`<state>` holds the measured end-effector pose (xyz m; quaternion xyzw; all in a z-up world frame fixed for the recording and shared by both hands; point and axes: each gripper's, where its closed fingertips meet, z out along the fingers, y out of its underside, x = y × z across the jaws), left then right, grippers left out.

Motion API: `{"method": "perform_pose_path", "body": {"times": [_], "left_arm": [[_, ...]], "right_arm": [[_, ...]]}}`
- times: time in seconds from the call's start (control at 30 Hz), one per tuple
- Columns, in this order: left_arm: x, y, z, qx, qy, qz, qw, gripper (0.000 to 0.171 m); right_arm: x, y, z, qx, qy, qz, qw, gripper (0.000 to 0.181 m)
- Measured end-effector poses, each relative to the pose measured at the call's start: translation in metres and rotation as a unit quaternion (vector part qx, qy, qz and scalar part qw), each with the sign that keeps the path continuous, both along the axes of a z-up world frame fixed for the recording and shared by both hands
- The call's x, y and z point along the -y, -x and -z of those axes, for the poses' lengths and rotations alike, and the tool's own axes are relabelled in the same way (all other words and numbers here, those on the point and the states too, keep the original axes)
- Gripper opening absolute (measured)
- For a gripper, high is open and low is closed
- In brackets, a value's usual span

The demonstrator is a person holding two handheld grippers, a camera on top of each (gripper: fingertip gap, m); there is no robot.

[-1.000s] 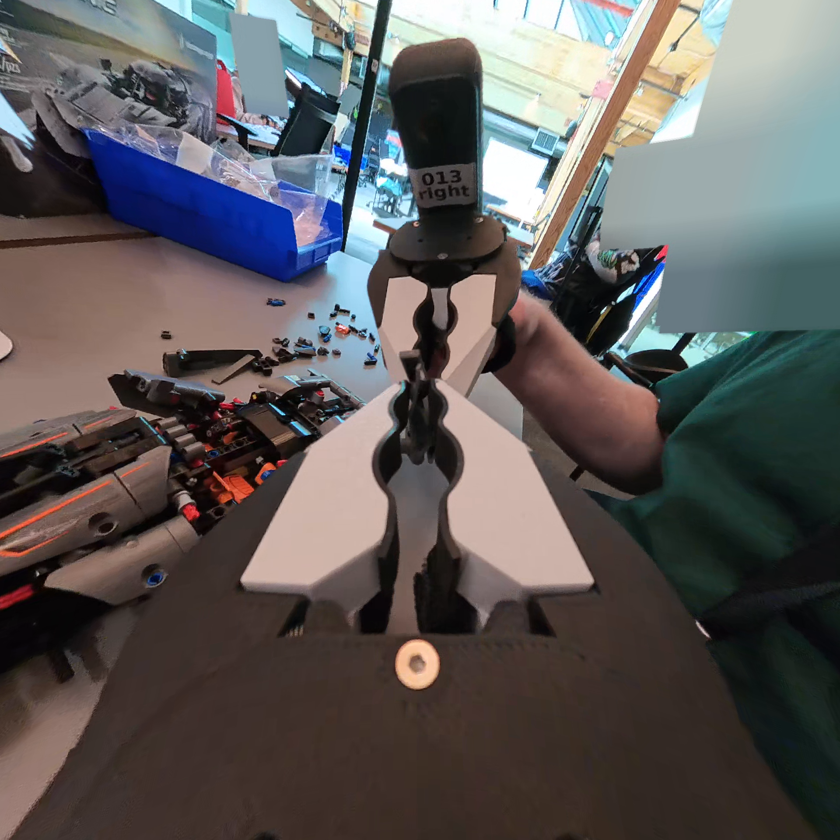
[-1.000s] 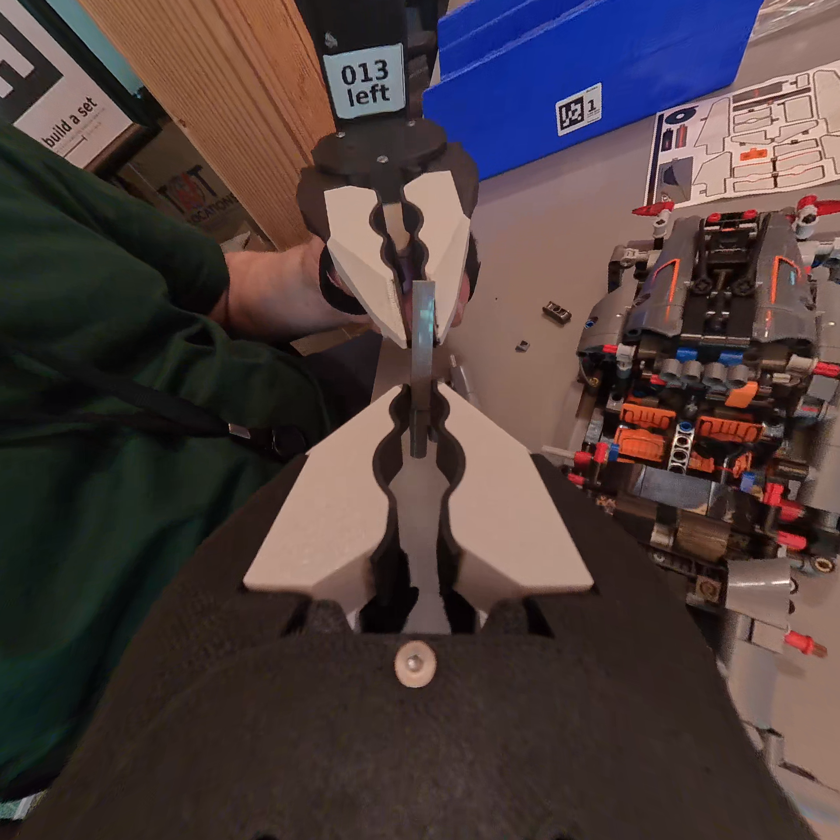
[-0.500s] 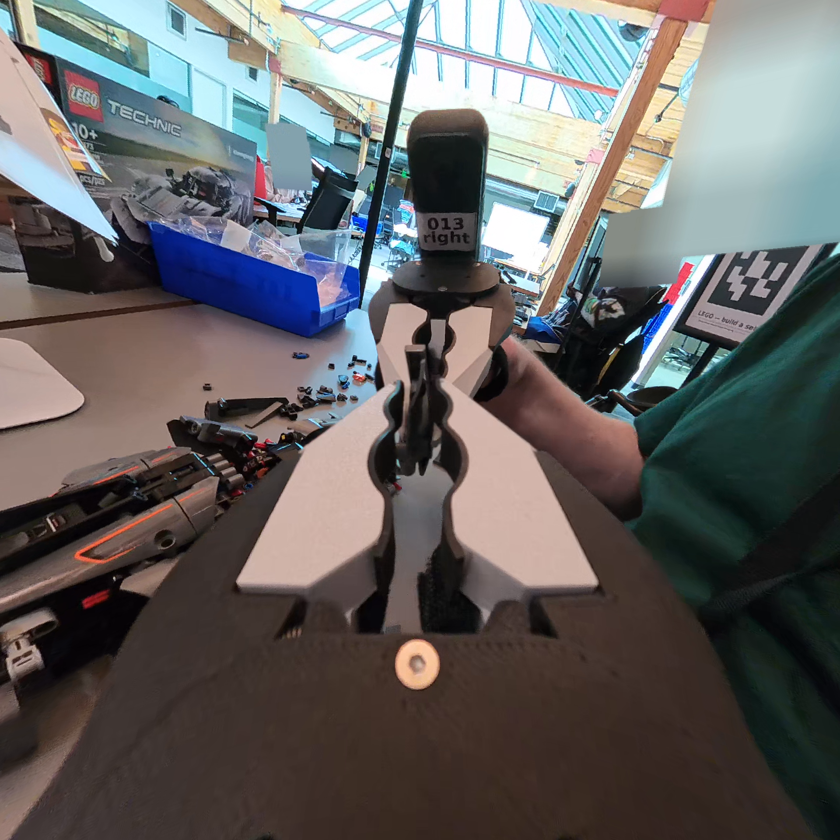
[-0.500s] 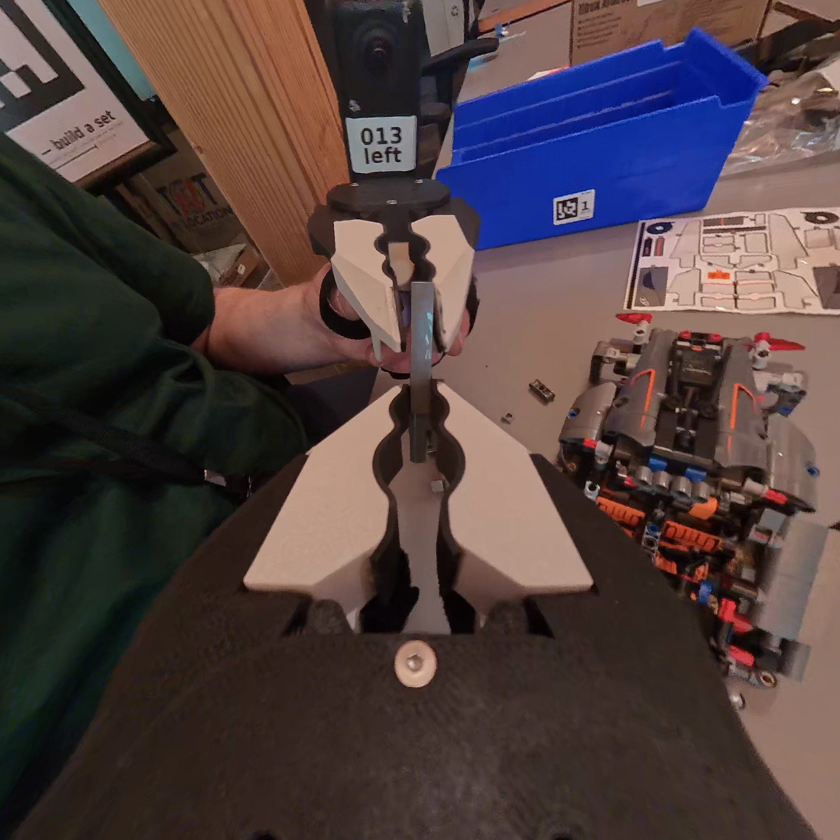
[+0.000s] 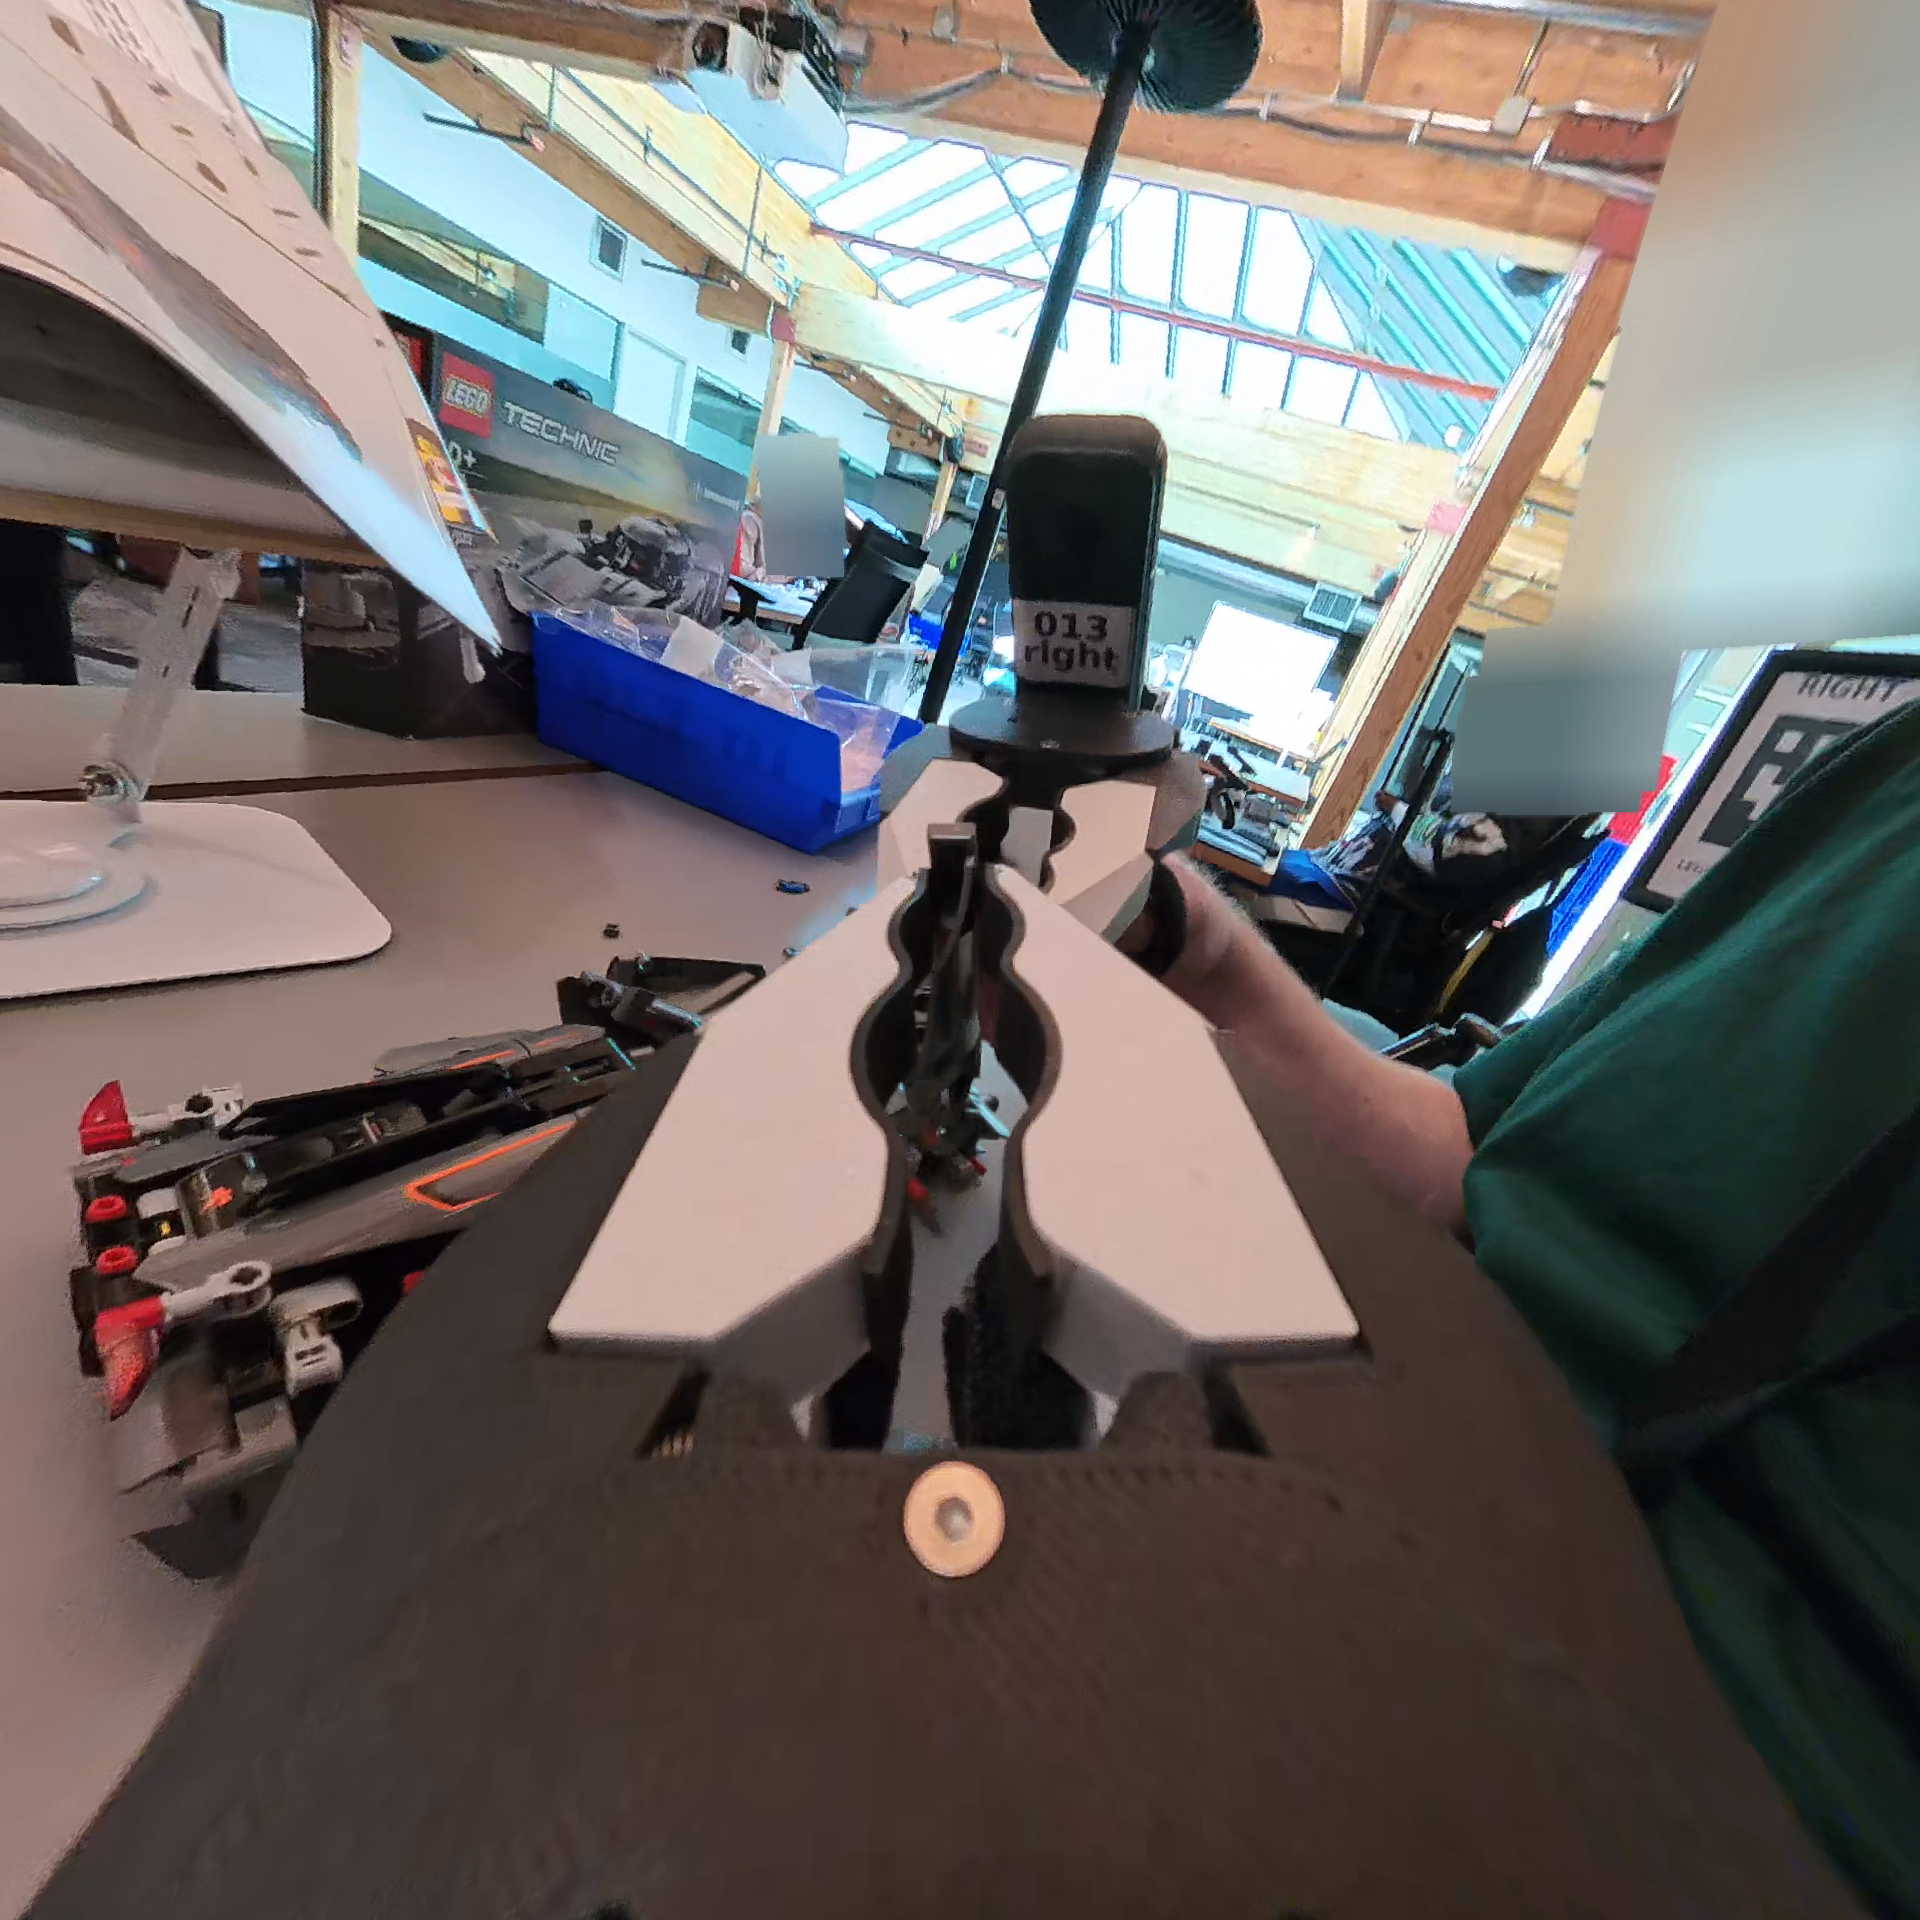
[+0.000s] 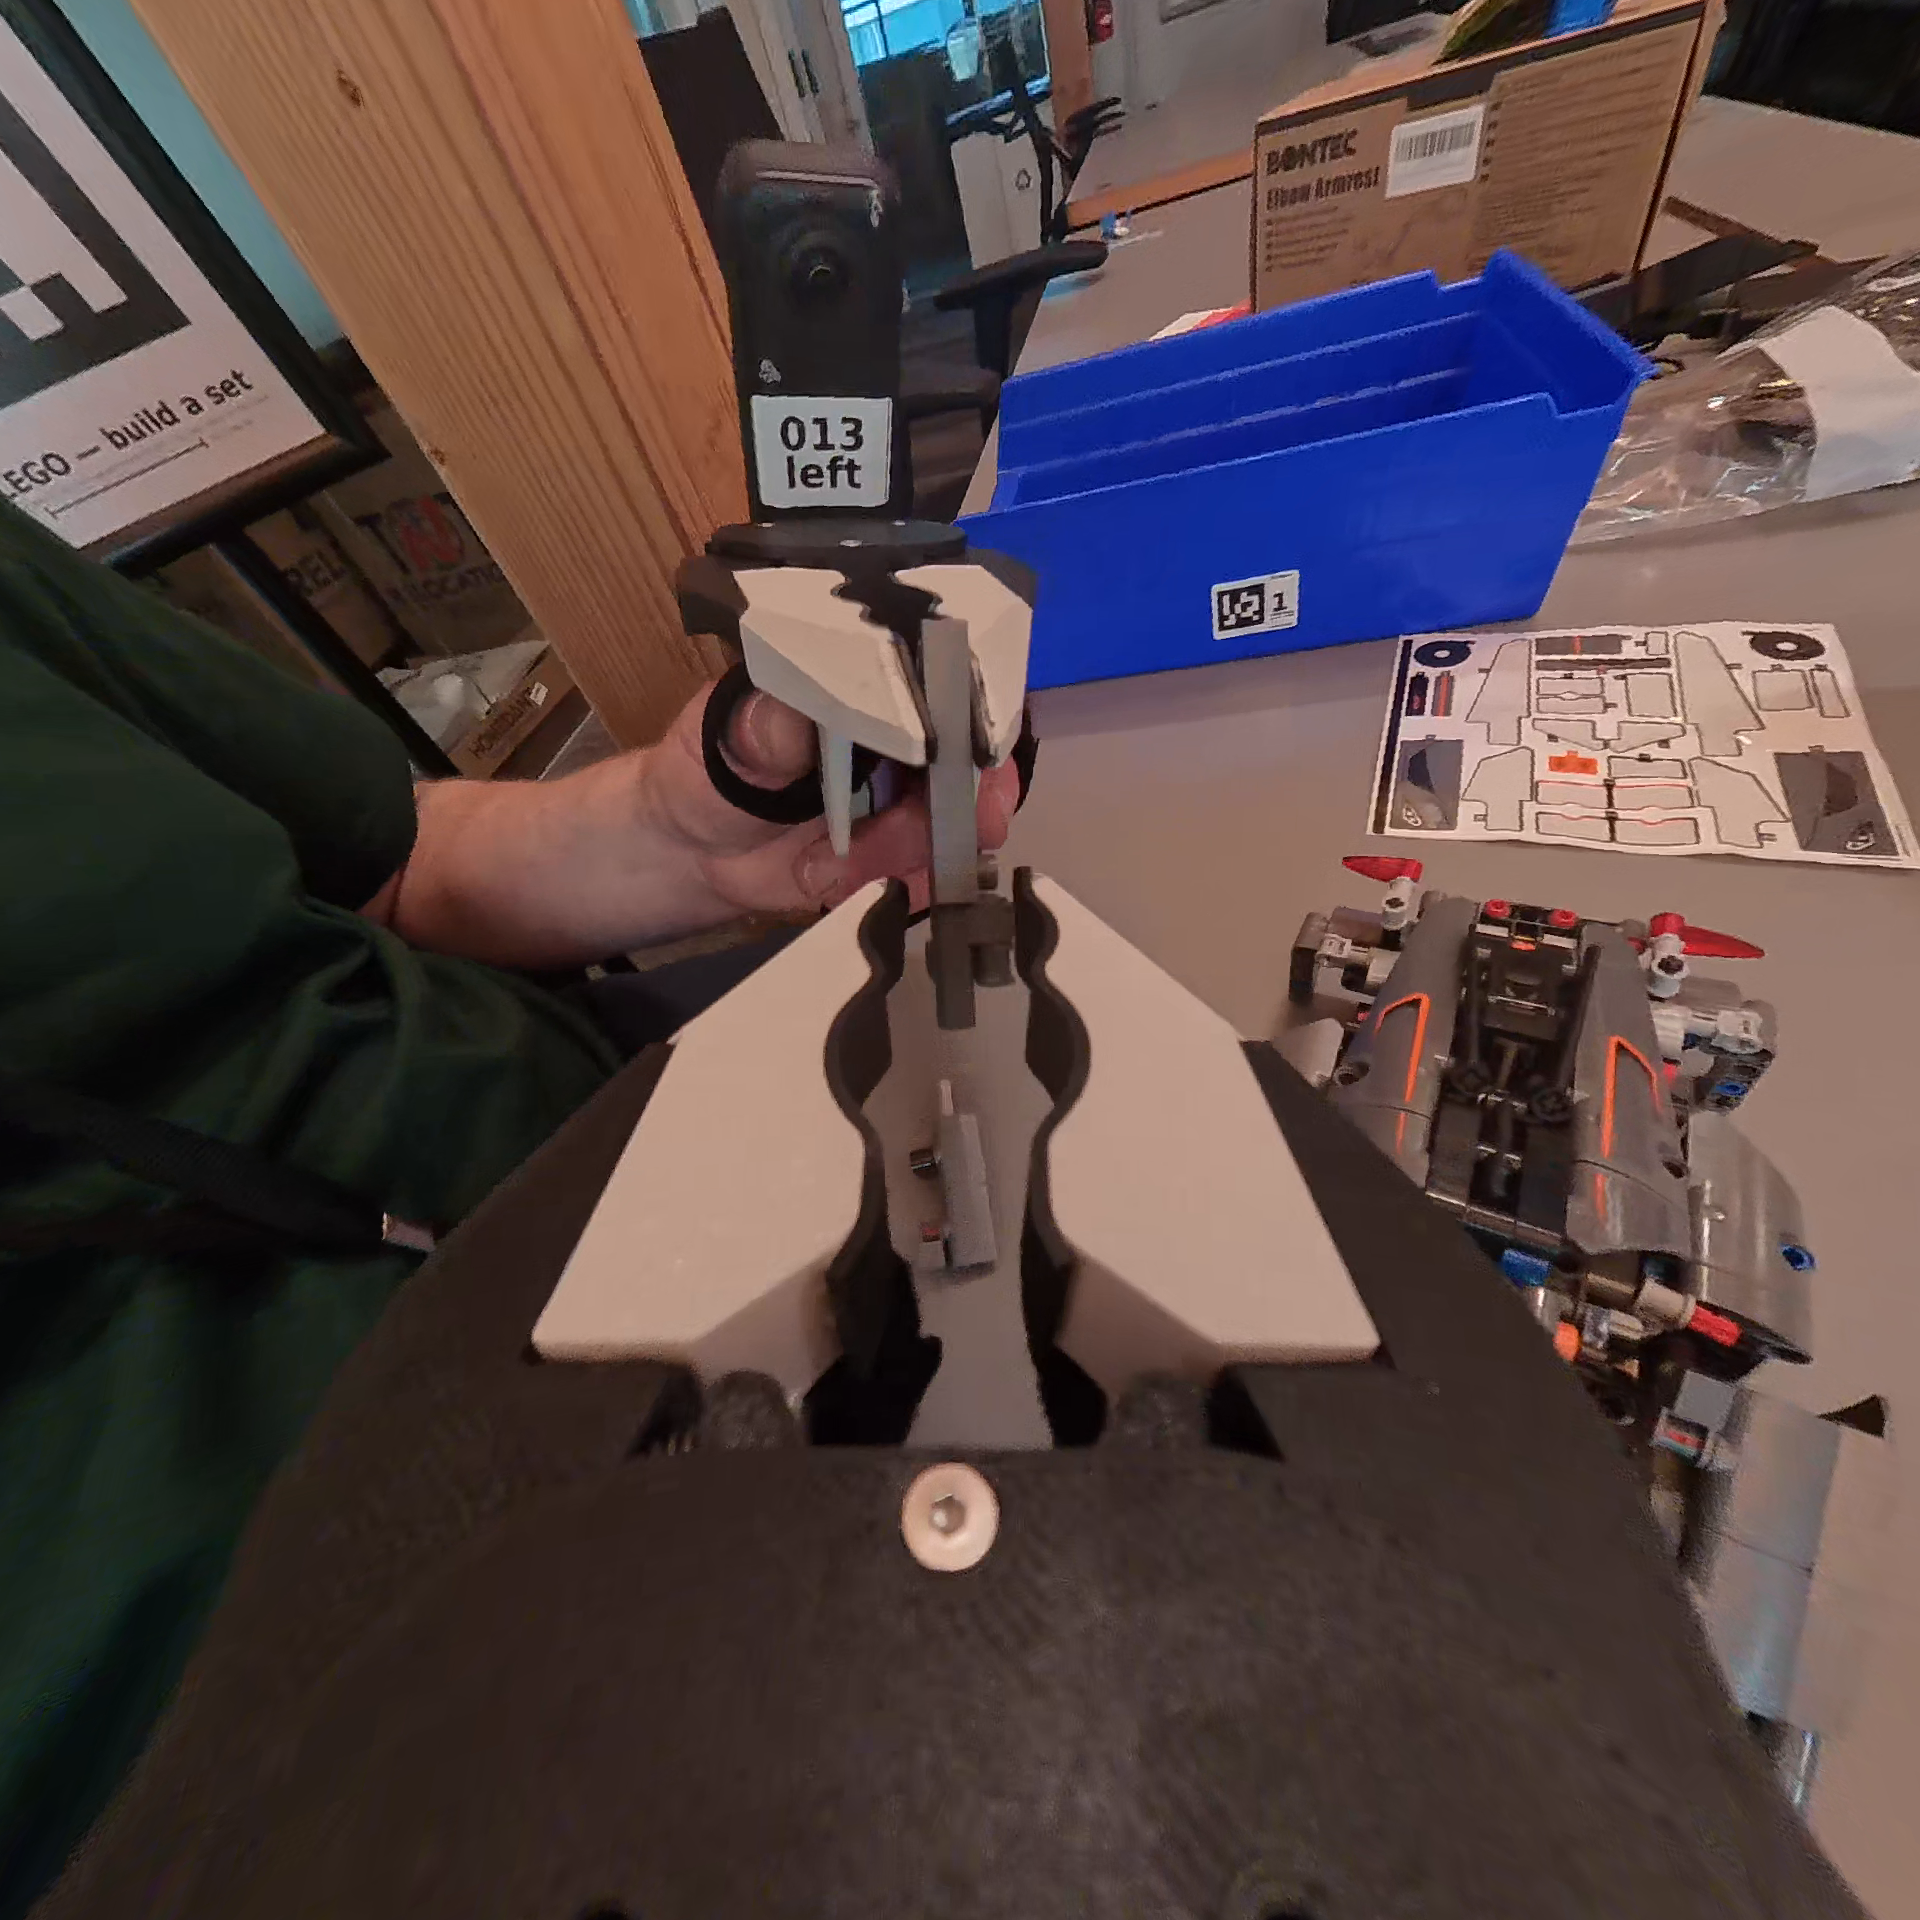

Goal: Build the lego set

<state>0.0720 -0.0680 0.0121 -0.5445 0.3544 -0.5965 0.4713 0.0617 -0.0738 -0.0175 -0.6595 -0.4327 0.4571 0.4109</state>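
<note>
The left gripper (image 6: 951, 748) is closed on a long grey beam (image 6: 951, 790), which hangs from its tips toward 6 o'clock; the right gripper (image 6: 951, 904) stands with its jaws apart around the lower end of the beam, where a small dark connector (image 6: 982, 940) sits (I cannot tell if it is fully pushed in). To do this step well, I think the left should keep the beam steady and not twist; the right should close only on the connector and press straight along its axis. The half-built car (image 6: 1538, 1122) lies on the table (image 6: 1195, 831) at 3 o'clock, well apart; a blue bin (image 6: 1299, 499) stands at 1 o'clock.
</note>
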Motion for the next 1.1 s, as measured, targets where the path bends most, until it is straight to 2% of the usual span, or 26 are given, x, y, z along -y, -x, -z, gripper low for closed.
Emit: {"method": "perform_pose_path", "body": {"times": [0.13, 0.23, 0.57, 0.77, 0.8, 0.97, 1.1], "left_arm": [[-0.008, 0.012, -0.009, 0.04, 0.021, -0.002, 0.999, 0.005], [-0.009, 0.016, -0.014, 0.06, 0.027, 0.001, 0.998, 0.005], [-0.019, 0.031, -0.02, 0.077, 0.023, -0.021, 0.997, 0.008], [-0.016, 0.03, -0.022, 0.082, 0.031, 0.005, 0.996, 0.011], [-0.018, 0.031, -0.023, 0.087, 0.035, 0.003, 0.996, 0.005], [-0.024, 0.036, -0.03, 0.099, 0.024, -0.008, 0.995, 0.006], [-0.034, 0.043, -0.041, 0.126, 0.036, -0.026, 0.991, 0.005]], "right_arm": [[-0.004, 0.007, 0.004, 0.004, 0.009, 0.0, 1.0, 0.021], [-0.003, 0.017, 0.004, 0.003, 0.001, -0.009, 1.0, 0.016], [-0.013, 0.031, -0.002, 0.004, 0.008, 0.002, 1.0, 0.015], [-0.013, 0.036, -0.011, -0.029, 0.029, -0.015, 0.999, 0.014], [-0.014, 0.037, -0.013, -0.033, 0.029, -0.016, 0.999, 0.015], [-0.019, 0.04, -0.02, -0.046, 0.031, -0.011, 0.998, 0.015], [-0.029, 0.04, -0.035, -0.096, 0.053, 0.005, 0.994, 0.015]]}}
